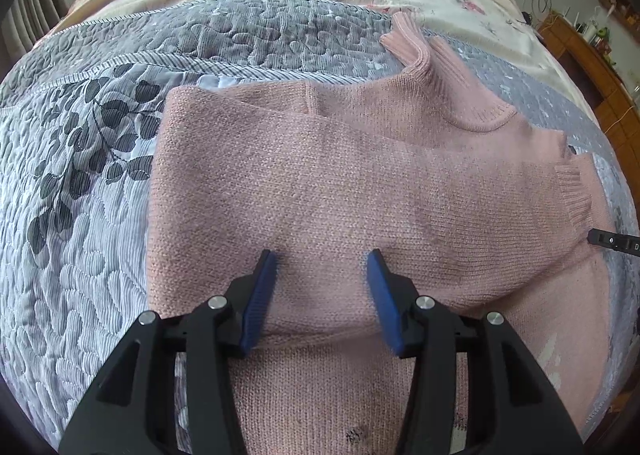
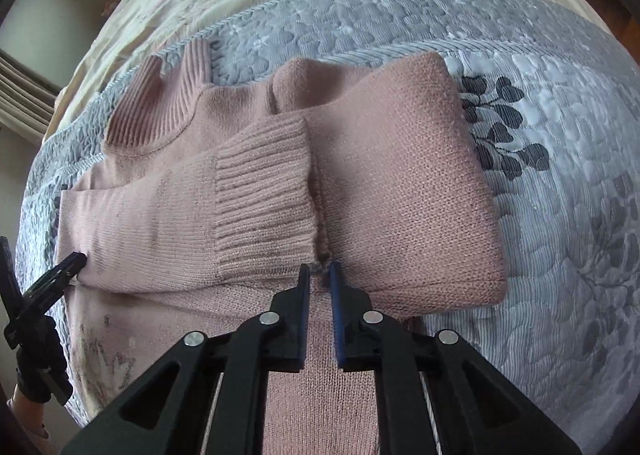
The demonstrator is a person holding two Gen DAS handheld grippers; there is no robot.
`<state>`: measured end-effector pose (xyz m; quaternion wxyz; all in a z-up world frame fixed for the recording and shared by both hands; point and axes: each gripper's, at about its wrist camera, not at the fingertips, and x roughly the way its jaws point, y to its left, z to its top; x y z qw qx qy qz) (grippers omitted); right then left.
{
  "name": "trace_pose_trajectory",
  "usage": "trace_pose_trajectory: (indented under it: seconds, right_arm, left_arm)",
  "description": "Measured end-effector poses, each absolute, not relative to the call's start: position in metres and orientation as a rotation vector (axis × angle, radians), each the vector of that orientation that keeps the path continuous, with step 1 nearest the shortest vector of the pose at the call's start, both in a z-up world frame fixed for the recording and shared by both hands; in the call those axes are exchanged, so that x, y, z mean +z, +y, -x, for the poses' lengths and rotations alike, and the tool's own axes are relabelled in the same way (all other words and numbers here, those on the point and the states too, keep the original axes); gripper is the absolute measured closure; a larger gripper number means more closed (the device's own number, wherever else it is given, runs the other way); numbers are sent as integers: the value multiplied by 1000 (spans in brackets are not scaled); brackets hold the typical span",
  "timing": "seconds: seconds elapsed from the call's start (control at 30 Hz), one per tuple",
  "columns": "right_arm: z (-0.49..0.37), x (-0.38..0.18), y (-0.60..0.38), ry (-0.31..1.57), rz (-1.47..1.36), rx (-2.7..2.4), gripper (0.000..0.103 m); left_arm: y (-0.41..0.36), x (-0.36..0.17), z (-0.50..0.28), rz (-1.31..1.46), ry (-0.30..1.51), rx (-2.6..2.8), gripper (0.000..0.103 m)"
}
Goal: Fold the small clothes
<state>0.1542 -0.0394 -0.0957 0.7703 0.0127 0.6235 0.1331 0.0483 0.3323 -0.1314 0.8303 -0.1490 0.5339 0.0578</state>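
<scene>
Grey quilt [image 1: 100,183], folded pink sweater [image 1: 320,183]

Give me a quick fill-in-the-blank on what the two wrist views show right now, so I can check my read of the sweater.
1. The left tongs stand ____ above the pink sweater.
2. The right tongs are nearly shut beside the ribbed ____ of the sleeve folded across the sweater's body.
3. The sweater lies on a ____ quilt with a leaf print.
4. The ribbed collar points ____ from both tongs.

Missing words: open; cuff; grey; away
</scene>
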Motion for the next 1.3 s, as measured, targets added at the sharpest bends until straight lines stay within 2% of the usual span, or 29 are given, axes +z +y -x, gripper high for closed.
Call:
trace_pose_trajectory:
  seconds: [0.13,0.2,0.37,0.47,0.5,0.53,0.6,0.73,0.8,0.83,0.87,0.9,0.93,0.97,1.0,1.03,1.3]
  right_arm:
    - [-169,-69,-39,1273,6,294,85]
    - [-186,-66,-30,1272,-10,347,79]
    - [-237,-69,22,1266,-23,505,77]
    - [-276,-81,59,1293,-35,572,61]
    - [-289,-88,71,1317,-40,592,59]
    - [-301,-95,83,1331,-27,594,58]
    - [-320,-109,105,1368,16,602,52]
    - [-348,-129,133,1413,31,581,48]
    - [-357,-136,138,1435,-12,579,45]
    - [-361,-139,140,1446,-30,581,45]
    - [-363,-142,141,1455,-43,577,45]
    - [-365,-144,142,1459,-53,578,53]
    - [-365,-145,142,1460,-63,587,62]
    - [-366,-145,141,1467,-81,598,79]
    - [-366,-144,139,1468,-109,610,83]
    - [-366,-141,136,1455,-125,623,85]
    - [-327,-80,103,1266,-114,790,89]
  left_arm:
    - [330,-114,-62,255,1117,103,52]
    - [329,-105,-77,238,1095,88,47]
    - [327,-92,-137,262,1053,53,45]
    - [322,-88,-178,278,1053,15,40]
    - [319,-90,-192,286,1066,-3,36]
    - [318,-93,-205,296,1080,-11,36]
    - [316,-103,-228,321,1118,-13,36]
    - [314,-119,-258,367,1165,-15,36]
    - [313,-122,-268,375,1170,-22,41]
    - [312,-124,-273,380,1175,-26,42]
    - [312,-127,-277,388,1184,-28,50]
    - [313,-129,-280,398,1189,-32,63]
    - [313,-132,-282,410,1195,-39,68]
    - [313,-133,-282,423,1194,-49,79]
    - [313,-133,-282,435,1187,-65,91]
    - [313,-132,-281,445,1181,-79,95]
    - [317,-95,-246,460,1003,-197,96]
